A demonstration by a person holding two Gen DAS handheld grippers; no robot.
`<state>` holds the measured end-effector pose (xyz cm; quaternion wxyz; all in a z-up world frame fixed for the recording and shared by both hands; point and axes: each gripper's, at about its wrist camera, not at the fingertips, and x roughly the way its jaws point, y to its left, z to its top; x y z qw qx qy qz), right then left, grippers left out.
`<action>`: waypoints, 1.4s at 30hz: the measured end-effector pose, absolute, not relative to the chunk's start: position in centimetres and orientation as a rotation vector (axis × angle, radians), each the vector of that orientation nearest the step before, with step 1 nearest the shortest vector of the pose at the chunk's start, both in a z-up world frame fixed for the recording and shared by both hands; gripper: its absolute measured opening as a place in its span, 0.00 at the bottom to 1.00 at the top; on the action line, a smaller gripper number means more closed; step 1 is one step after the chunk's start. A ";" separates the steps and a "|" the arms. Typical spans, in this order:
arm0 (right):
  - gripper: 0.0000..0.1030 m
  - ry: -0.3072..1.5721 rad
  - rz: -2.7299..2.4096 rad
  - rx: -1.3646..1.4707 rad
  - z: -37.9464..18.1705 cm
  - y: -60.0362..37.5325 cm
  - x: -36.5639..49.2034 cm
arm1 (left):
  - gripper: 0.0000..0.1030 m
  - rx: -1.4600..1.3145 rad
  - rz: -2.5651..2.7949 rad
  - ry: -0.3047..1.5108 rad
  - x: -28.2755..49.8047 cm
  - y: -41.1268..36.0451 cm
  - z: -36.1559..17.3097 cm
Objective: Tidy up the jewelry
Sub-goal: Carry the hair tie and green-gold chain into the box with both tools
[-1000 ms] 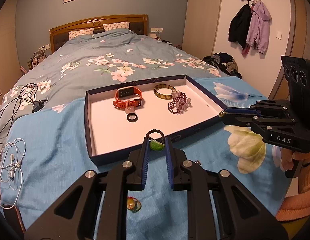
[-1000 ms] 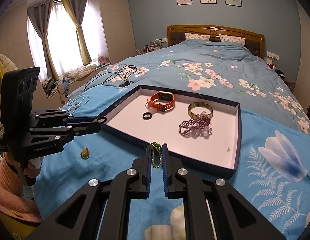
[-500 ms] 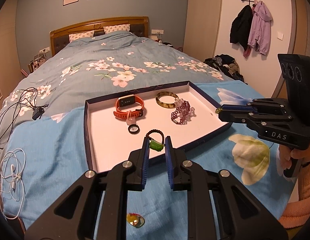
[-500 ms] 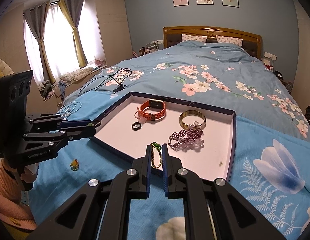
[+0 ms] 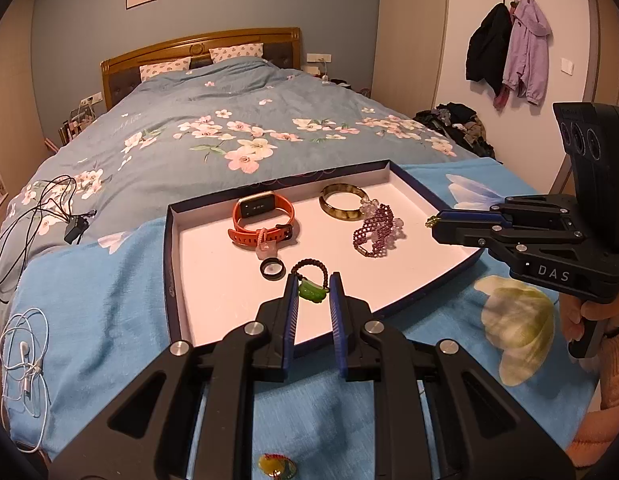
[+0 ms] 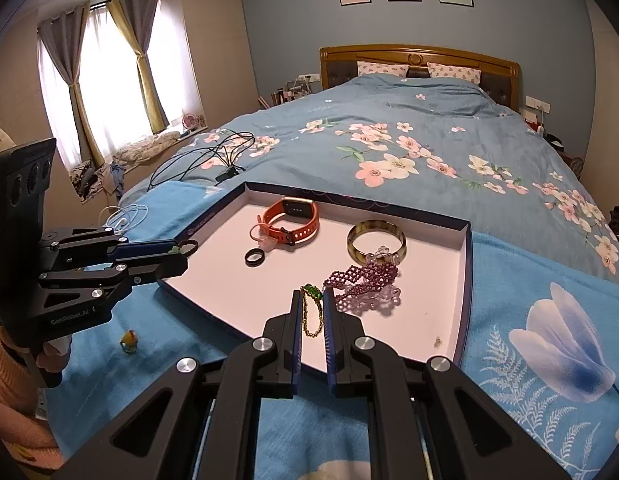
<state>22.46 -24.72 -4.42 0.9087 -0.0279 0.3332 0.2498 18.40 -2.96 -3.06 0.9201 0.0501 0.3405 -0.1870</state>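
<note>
While grippers hover, cables (image 5: pixel 37 216), earphones (image 5: pixel 23 356) nearby

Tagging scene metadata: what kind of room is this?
A bedroom: a double bed with wooden headboard, curtained window, and coats on wall hooks.

Shallow navy-walled tray (image 5: pixel 170 264) with white floor, open, lying flat on the blue bedspread. Inside: orange smartwatch (image 5: pixel 263 219) at the back, strap looped, a pale pink ring (image 6: pixel 260 237) touching it; black ring (image 5: pixel 272 269) flat just in front. Olive-amber bangle (image 5: pixel 345 208) flat at back right, touching a purple beaded bracelet (image 5: pixel 374 232) with clear beads, heaped. Dark beaded bracelet with green jade pendant (image 5: pixel 312 290) pinched above the tray's near edge. Gold chain with green stone (image 6: pixel 312 312) pinched, dangling over the tray's near right part. Small yellow-red trinket (image 6: pixel 128 340) on the bedspread outside the tray.
</note>
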 end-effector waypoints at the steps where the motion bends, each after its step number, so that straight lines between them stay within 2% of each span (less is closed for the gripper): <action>1: 0.08 0.691 0.514 -0.061 -4.5 -24.6 22.7 | 0.16 0.103 -0.382 0.702 18.6 -3.0 -3.2; 18: 0.08 0.753 0.479 -0.083 -6.4 -23.9 26.4 | 0.16 0.111 -0.360 0.753 21.7 -3.6 -4.7; 42: 0.08 0.762 0.477 -0.084 -6.8 -23.8 27.1 | 0.16 0.102 -0.331 0.772 23.2 -3.7 -5.6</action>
